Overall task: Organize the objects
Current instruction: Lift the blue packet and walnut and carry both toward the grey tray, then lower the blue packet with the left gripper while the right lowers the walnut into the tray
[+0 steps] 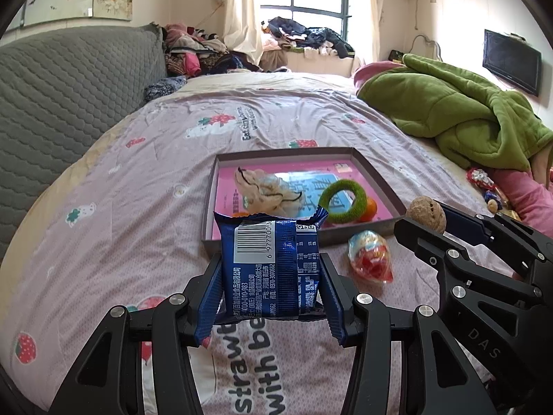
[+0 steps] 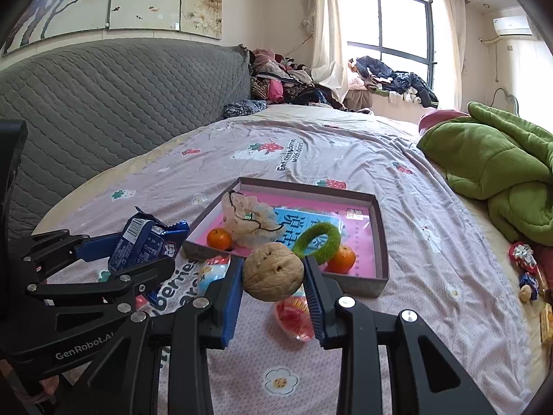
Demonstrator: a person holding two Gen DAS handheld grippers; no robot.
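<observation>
On the bed, your left claw grips the snack pack, your right claw the walnut, both lifted clear and facing the tray, likely for dropping in.

A bed covered by a pink sheet printed with strawberries and flowers. On it lie a shallow open box, a clear packet of sweets just in front of the box, a crumpled green blanket at the right, and small wrapped sweets near it.
</observation>
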